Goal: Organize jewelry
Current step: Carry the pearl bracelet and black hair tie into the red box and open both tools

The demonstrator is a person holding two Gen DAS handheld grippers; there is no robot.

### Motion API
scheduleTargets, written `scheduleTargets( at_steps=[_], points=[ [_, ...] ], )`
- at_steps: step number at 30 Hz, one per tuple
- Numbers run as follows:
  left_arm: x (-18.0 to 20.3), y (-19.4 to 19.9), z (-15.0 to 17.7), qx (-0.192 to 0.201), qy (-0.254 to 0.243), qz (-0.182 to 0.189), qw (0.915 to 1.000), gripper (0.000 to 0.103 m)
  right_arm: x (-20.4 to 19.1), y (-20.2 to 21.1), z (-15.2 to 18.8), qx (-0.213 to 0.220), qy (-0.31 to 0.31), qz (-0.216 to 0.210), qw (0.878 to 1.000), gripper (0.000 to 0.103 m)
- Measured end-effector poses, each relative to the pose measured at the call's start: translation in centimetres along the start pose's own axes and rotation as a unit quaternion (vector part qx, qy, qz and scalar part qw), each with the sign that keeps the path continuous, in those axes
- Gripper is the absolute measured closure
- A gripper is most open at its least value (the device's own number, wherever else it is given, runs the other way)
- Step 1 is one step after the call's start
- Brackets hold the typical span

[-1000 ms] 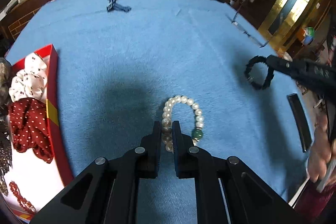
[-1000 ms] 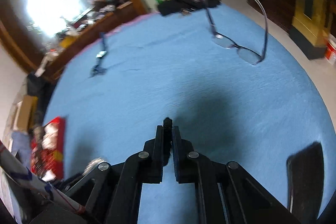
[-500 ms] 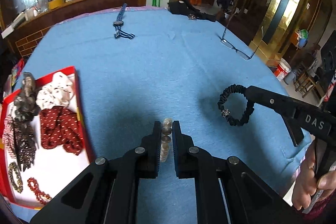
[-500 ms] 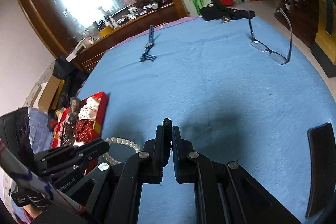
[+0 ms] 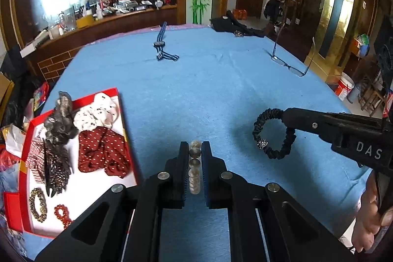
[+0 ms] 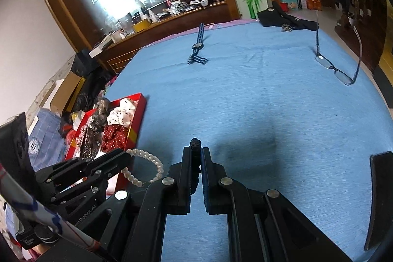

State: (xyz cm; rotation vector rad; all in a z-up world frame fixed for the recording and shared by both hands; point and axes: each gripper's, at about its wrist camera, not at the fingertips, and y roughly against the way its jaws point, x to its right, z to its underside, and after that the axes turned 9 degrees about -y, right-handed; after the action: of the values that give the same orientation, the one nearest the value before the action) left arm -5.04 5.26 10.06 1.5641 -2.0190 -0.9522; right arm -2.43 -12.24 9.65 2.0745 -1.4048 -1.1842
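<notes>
The pearl bracelet (image 5: 195, 167) is off the blue table (image 5: 208, 95) now, where a second ago it lay flat on the cloth with my left gripper (image 5: 195, 151) closed on one side of it; I see it edge-on in the left wrist view, a column of beads pinched between the two pads, and in the right wrist view its loop hangs free from that gripper's tip beside the near end of the red tray (image 6: 137, 119). The tray has come much further into the left view since then, sitting at the table's left edge. The black scrunchie (image 5: 272, 133) has shifted too: my right gripper (image 6: 195, 151) held it near the table's right edge before, and now carries it above the near part of the table, closer to the middle. Both grippers are nearly closed, each clamped on its piece, the right one's pads squeezing the scrunchie's fabric so that only a dark nub shows past them in its own view. Inside the tray I make out a red dotted scrunchie (image 5: 103, 154), a white one, a grey one, and small bead pieces, but its left side is cut off. The bracelet's green bead is hidden from me. A hand (image 5: 373, 217) on the right gripper's handle shows only partly at the frame's edge.
</notes>
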Motion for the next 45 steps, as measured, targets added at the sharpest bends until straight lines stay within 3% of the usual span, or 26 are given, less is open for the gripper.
scheduleTargets(
  at_steps=[13, 25, 45],
  points=[
    [-2.5, 2.5, 1.2, 0.031, 0.016, -0.036, 0.9987, 0.094, -3.9, -1.0, 1.0, -0.015, 0.035, -0.008, 0.999, 0.095],
    [-6.3, 3.6, 2.8, 0.036, 0.056, -0.054, 0.9963, 0.094, -8.6, -2.4, 1.7, -0.031, 0.076, -0.021, 0.996, 0.095],
    [-11.9, 2.9, 6.3, 0.012, 0.114, -0.078, 0.9903, 0.094, -14.4, -5.7, 3.4, -0.068, 0.125, -0.034, 0.989, 0.094]
  ],
)
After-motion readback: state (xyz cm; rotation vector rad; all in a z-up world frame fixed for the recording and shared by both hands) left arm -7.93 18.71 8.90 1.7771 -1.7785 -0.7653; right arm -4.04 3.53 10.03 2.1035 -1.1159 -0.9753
